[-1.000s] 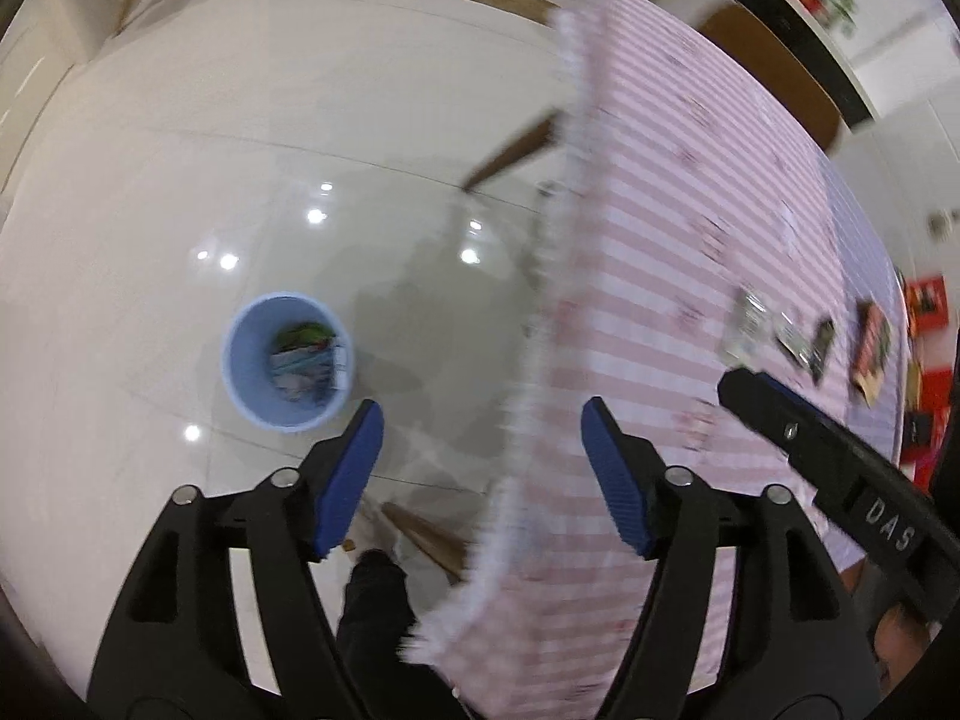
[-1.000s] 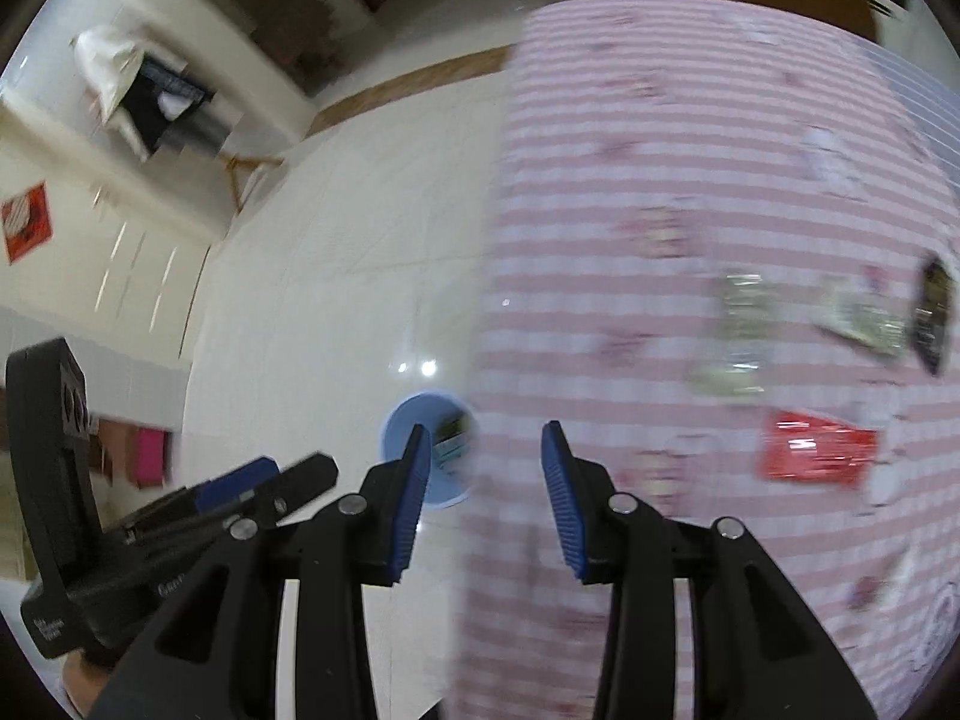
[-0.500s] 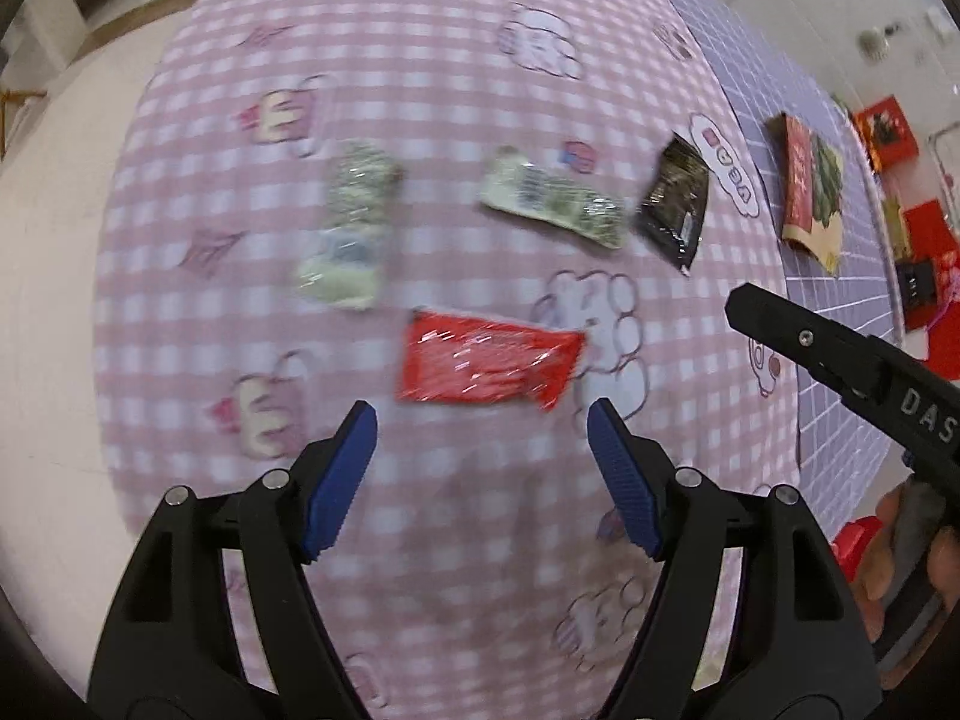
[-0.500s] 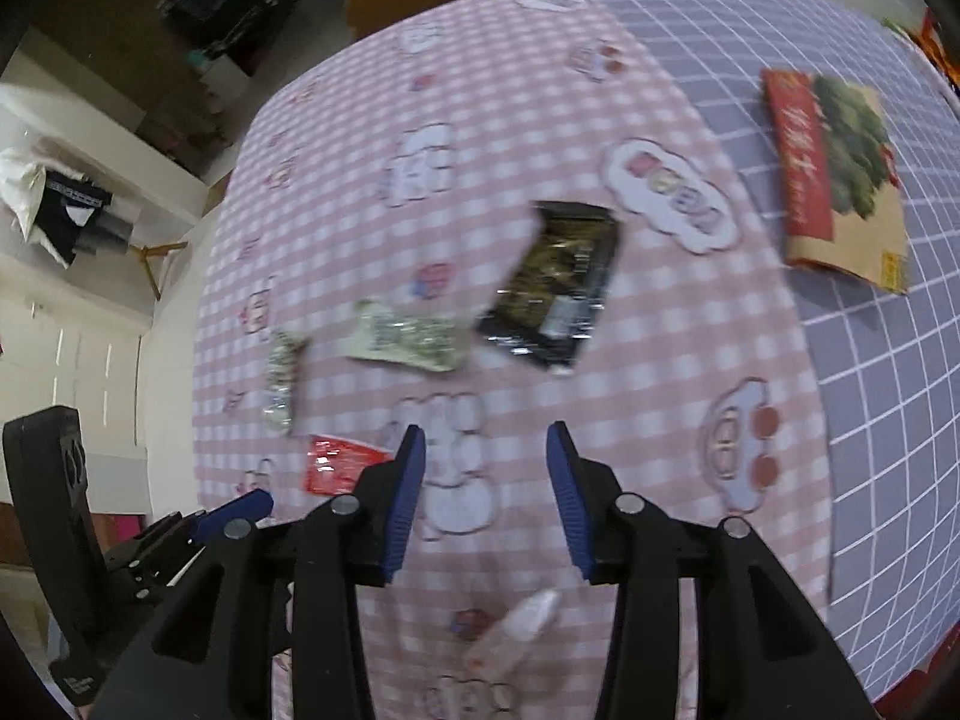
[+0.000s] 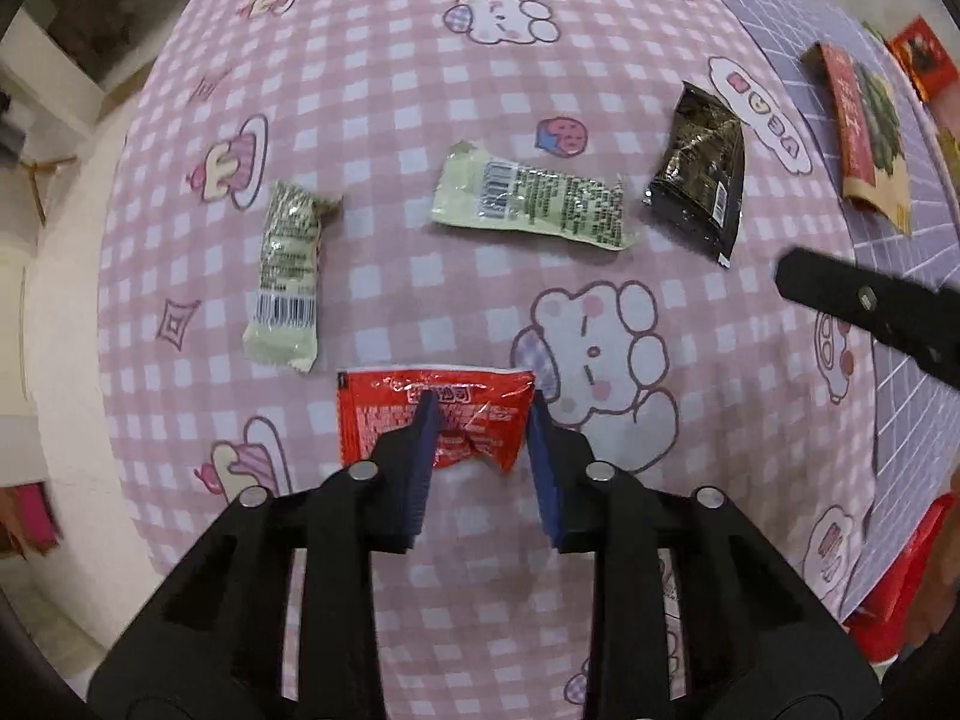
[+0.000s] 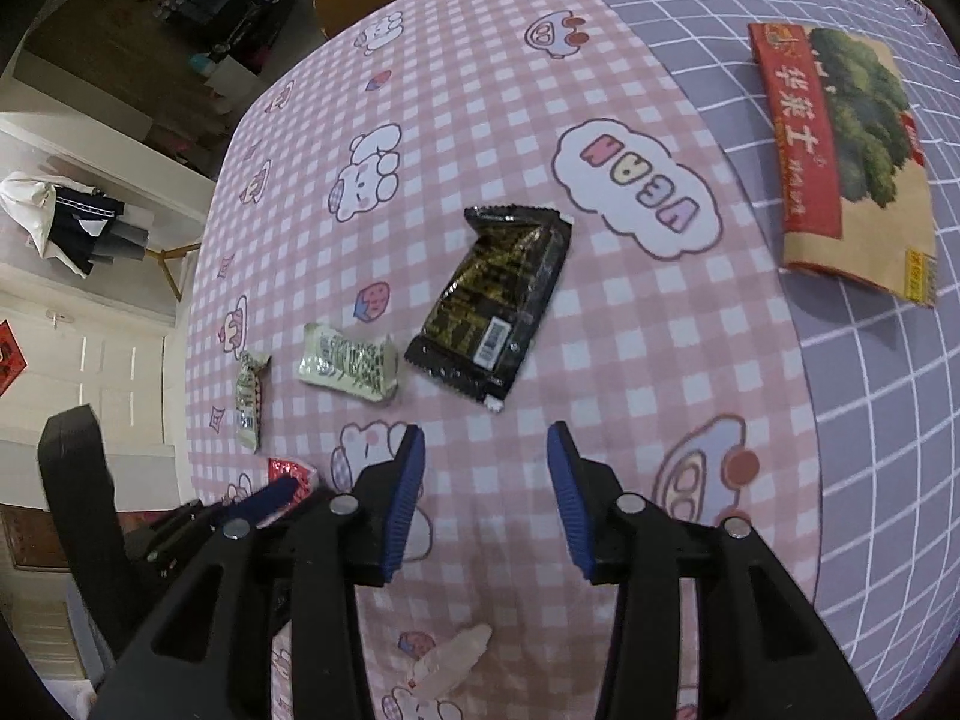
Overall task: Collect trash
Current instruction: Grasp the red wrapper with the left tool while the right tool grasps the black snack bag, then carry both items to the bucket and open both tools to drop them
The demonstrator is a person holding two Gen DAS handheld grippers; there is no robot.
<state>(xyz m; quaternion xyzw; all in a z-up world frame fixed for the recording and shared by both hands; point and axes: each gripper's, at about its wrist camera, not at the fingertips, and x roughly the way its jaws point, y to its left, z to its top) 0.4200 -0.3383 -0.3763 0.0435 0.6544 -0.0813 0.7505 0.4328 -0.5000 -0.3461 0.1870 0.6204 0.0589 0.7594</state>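
The left gripper is pointing straight down at the tabletop near its left edge, and its jaws have just been closing, with the red wrapper caught between them. The foil is buckling and lifting between the blue pads, so I judge they are pinching it from above, the easiest way to lift something so flat.

The right gripper is hanging tilted over the middle of the pink check, its fingers spread partway with nothing between them. It is sitting just short of the black wrapper, probably lined up to take that one next.

Still lying flat on the cloth are two pale green wrappers, the small one nearer the left edge and the longer one beside the black one. A red and brown packet is resting well apart on the purple grid section, and a small clear scrap is lying close to the near edge.
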